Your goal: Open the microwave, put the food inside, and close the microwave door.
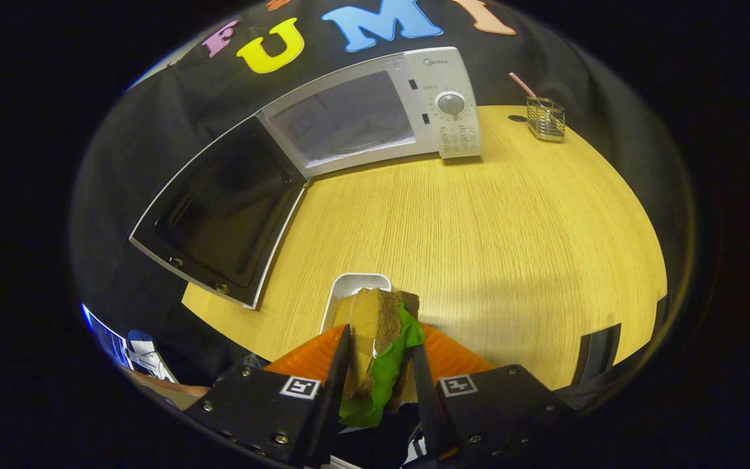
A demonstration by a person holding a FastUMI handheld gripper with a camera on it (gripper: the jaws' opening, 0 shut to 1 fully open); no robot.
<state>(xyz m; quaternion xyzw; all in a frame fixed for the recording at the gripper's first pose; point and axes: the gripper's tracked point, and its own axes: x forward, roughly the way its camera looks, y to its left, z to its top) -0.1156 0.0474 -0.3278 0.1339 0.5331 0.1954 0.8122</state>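
A white microwave stands at the far side of the wooden table. Its door is swung wide open to the left, and the cavity with its glass plate shows. My gripper is shut on a sandwich of brown bread with green lettuce, held upright between both fingers. Beneath the sandwich lies a white tray near the table's front edge, well short of the microwave.
A wire holder with a pink straw stands at the table's far right, beside the microwave. The open door overhangs the table's left side. Bare tabletop stretches between the tray and the microwave.
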